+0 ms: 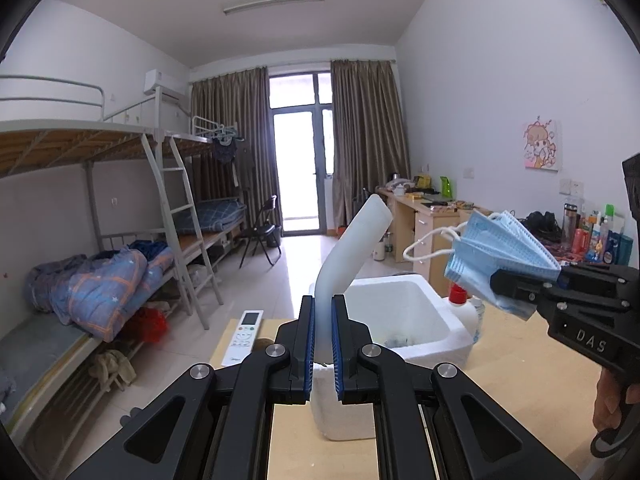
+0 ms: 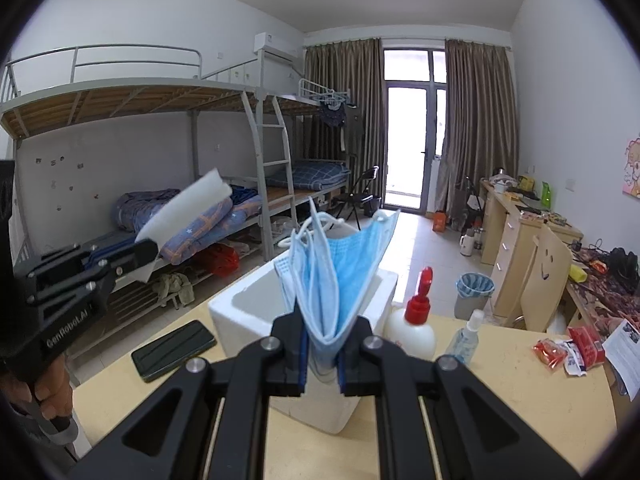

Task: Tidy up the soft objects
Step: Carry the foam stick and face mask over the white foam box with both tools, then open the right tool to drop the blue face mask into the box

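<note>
Left gripper (image 1: 322, 332) pinching white foam strip (image 1: 352, 248), jaws nearly closed, above foam box (image 1: 400, 304). Right gripper (image 2: 322, 354) clamping blue face masks (image 2: 340, 268), probably several, over same box on table (image 2: 500, 392).

Both grippers (image 1: 322, 340) (image 2: 323, 354) clamped, raised

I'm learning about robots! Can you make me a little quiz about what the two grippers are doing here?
1. True or false: the left gripper is shut on the white foam strip.
2. What does the right gripper hold? A) blue face masks B) phone C) spray bottle
3. Fill in: both grippers are raised near the white foam ____.

Key: 1 true; 2 A; 3 box.
</note>
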`<state>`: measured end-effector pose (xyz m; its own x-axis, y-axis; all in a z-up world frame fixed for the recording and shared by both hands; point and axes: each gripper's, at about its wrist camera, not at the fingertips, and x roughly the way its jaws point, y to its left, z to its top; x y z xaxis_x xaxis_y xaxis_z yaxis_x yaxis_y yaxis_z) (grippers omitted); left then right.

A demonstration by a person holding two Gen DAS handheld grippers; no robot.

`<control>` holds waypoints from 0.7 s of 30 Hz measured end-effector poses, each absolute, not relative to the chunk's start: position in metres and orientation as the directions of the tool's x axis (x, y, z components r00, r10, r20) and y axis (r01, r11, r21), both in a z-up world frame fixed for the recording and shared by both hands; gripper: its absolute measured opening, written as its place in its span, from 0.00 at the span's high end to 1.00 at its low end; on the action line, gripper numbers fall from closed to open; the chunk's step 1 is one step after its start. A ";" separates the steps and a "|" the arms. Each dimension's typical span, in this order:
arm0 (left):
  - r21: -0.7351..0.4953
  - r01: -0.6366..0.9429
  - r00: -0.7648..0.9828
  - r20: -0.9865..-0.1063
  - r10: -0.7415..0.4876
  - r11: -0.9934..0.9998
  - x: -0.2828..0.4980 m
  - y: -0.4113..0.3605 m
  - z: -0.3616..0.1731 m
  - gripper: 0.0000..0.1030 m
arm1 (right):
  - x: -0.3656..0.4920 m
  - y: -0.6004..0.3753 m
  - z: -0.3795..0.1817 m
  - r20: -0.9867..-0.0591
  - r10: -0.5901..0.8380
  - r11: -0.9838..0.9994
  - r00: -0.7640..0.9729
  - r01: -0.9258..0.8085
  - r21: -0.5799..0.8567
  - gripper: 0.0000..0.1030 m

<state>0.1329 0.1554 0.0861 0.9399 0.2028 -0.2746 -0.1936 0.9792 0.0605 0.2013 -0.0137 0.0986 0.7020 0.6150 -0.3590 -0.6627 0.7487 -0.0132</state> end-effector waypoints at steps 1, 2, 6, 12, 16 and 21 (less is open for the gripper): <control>0.064 -0.195 0.939 -0.276 0.205 0.979 0.136 0.156 0.086 0.92 | 0.203 -0.012 0.099 -0.361 0.618 0.746 0.698 -0.666 -0.013 0.87; 0.065 -0.195 0.939 -0.277 0.206 0.979 0.138 0.156 0.085 0.92 | 0.206 -0.010 0.099 -0.364 0.619 0.744 0.696 -0.668 -0.013 0.87; 0.067 -0.202 0.936 -0.279 0.212 0.977 0.145 0.160 0.084 0.92 | 0.217 -0.001 0.098 -0.371 0.625 0.739 0.687 -0.674 -0.004 0.87; 0.069 -0.198 0.932 -0.295 0.210 0.978 0.158 0.165 0.083 0.92 | 0.233 0.014 0.089 -0.398 0.626 0.735 0.671 -0.678 0.012 0.87; 0.071 -0.200 0.932 -0.294 0.212 0.977 0.162 0.168 0.083 0.92 | 0.242 0.021 0.087 -0.408 0.628 0.732 0.663 -0.681 0.019 0.87; 0.070 -0.204 0.930 -0.297 0.215 0.977 0.164 0.170 0.084 0.92 | 0.257 0.030 0.085 -0.424 0.636 0.719 0.644 -0.695 0.023 0.87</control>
<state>0.1636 0.1695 0.0839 0.9304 0.2153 -0.2965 -0.2037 0.9765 0.0698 0.2574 0.0300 0.0849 0.6444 0.6365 -0.4239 -0.6949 0.7187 0.0227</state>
